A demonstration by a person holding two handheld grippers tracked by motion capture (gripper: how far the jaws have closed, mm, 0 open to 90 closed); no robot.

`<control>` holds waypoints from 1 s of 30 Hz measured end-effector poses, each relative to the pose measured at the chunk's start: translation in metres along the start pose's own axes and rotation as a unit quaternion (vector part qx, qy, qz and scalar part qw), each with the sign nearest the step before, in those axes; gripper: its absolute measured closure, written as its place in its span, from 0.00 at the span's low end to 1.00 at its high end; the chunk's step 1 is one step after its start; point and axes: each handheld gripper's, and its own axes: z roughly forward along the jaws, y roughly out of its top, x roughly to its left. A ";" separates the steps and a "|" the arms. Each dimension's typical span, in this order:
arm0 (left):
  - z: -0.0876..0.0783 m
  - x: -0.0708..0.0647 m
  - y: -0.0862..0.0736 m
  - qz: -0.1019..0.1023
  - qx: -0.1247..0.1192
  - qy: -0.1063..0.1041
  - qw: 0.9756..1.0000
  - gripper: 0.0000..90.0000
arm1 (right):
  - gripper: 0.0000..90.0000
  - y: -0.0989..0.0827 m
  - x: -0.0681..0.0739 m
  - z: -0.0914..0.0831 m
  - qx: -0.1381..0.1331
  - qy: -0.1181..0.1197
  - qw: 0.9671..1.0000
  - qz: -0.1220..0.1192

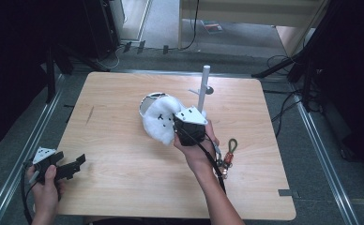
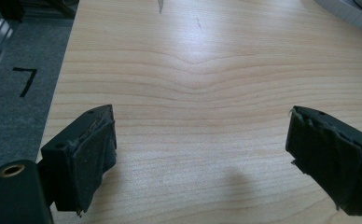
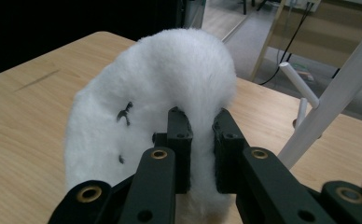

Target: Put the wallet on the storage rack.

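- We see one white fluffy hat (image 3: 160, 88), a soft plush thing with a rounded crown and a few small dark marks stitched on its face.
- Our right gripper (image 3: 201, 149) is clenched on it: in the right gripper view the two black jaws pinch a fold of the fur between them, close together.
- In the high view the white fluffy hat (image 1: 160, 123) sits near the middle of the table (image 1: 124, 164), a little toward the far edge, with the right gripper (image 1: 182, 125) at its right side; we cannot tell whether it rests on the wood or hangs just above it.
- Just behind the hat a round rim (image 1: 147, 99) shows, white and grey; what it belongs to is hidden by the fur.
- One white stand (image 1: 202, 91) rises upright just beyond the hat, toward the far edge, with short pegs sticking out of its pole.
- One carabiner with a green loop (image 1: 228, 154) lies flat on the wood to the right of our right hand (image 1: 194, 152), nearer the right edge.
- Our left gripper (image 1: 74, 166) is released: in the left gripper view its padded jaws stand wide apart over bare wood with nothing between them.
- It hovers at the table's near left corner, well apart from the hat, held in our left hand (image 1: 44, 180).
- We count two grippers, one hat, one stand, one carabiner.
- No open container is plain to us; nothing sits inside anything.
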 end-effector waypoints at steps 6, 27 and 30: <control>0.000 0.001 0.000 0.001 0.001 0.000 1.000 0.10 | 0.90 0.009 -0.001 0.008 -0.009 -0.019 1.000 -0.014; 0.000 0.002 0.000 -0.006 -0.001 -0.003 1.000 0.10 | 0.89 0.022 0.008 0.047 -0.012 -0.066 0.995 -0.068; 0.000 0.002 0.000 -0.005 0.001 -0.003 1.000 0.10 | 0.89 0.022 0.014 0.051 -0.013 -0.082 0.993 -0.085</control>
